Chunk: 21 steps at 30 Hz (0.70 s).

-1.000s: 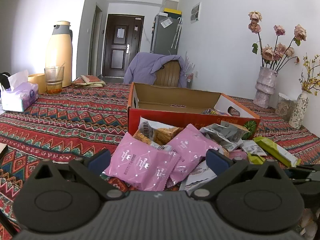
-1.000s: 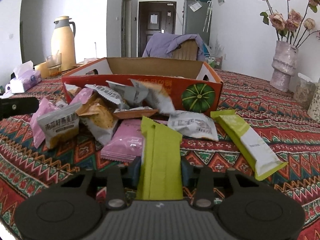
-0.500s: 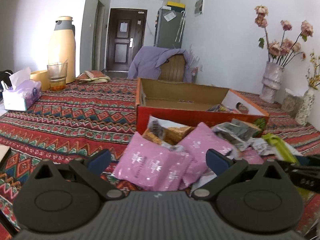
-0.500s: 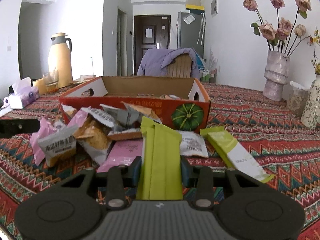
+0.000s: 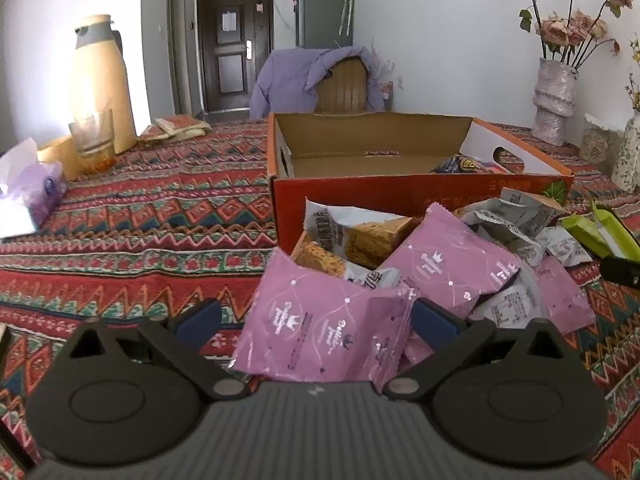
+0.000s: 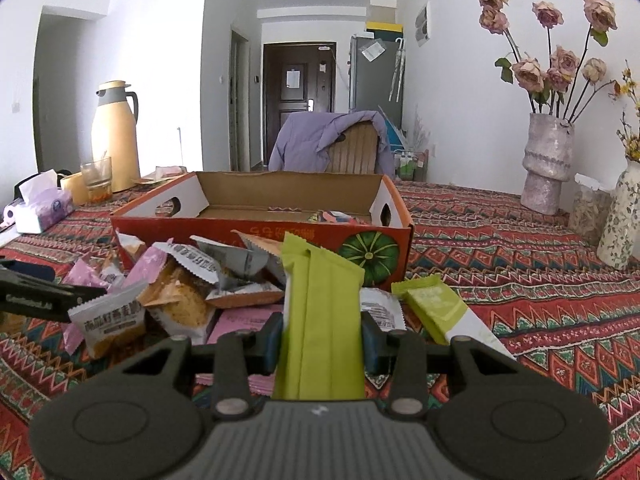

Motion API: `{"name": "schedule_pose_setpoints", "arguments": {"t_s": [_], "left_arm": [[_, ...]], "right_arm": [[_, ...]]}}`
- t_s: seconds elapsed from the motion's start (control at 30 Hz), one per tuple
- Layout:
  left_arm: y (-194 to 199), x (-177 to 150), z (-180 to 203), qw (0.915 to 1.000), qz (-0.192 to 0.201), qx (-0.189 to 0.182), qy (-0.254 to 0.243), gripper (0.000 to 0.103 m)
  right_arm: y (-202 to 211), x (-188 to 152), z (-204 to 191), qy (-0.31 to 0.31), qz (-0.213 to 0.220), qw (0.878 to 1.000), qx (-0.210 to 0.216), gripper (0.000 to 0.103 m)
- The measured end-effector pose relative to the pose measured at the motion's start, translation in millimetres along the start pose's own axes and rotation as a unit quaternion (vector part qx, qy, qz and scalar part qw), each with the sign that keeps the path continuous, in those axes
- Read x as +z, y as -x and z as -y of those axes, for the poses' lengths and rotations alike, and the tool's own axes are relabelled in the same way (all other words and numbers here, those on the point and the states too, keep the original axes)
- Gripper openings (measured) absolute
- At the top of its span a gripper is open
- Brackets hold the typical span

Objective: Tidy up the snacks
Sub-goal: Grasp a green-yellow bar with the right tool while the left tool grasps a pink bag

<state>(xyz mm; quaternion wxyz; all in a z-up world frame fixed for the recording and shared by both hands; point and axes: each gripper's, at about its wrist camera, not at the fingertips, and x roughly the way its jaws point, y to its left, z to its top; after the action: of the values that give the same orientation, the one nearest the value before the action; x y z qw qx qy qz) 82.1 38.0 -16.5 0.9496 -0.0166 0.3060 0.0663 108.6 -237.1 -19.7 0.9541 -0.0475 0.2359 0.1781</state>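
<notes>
Right wrist view | right claw clamped on long green foil snack packet, held above surface before orange cardboard box | left claw spread wide around pink foil packet, ungripped | risk: slick packet may slip out if tilted.

Both views sit low over the patterned desk, each looking forward along its own tongs toward the far door; the left wrist view faces the open cardboard box from near its left end, with a pink snack packet close under the lens; the right wrist view faces the box's long front; both share the box, the snack pile, the thermos, the draped chair and the flower vase.
</notes>
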Motion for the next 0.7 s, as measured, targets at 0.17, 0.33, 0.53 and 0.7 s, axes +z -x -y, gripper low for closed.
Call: {"name": "schedule_pose_setpoints", "arguments": {"t_s": [0.17, 0.33, 0.53, 0.7], "left_arm": [[-8.2, -0.5, -5.5, 0.9998, -0.006, -0.008, 0.015, 0.103], [-10.1, -3.6, -10.2, 0.9994, -0.017, -0.016, 0.025, 0.103], [-9.9, -6.4, -8.2, 0.9993, -0.023, -0.018, 0.024, 0.096], [-5.6, -9.9, -7.7, 0.9991, -0.019, -0.024, 0.029, 0.089]], "right_arm": [[-1.8, 0.1, 3.3, -0.005, -0.001, 1.0, -0.002, 0.038], [-3.7, -1.5, 3.4, -0.008, -0.003, 1.0, -0.001, 0.038], [-4.9, -2.7, 2.5, -0.009, -0.006, 1.0, 0.002, 0.038], [-3.8, -2.8, 2.5, -0.009, -0.006, 1.0, 0.003, 0.039]]}}
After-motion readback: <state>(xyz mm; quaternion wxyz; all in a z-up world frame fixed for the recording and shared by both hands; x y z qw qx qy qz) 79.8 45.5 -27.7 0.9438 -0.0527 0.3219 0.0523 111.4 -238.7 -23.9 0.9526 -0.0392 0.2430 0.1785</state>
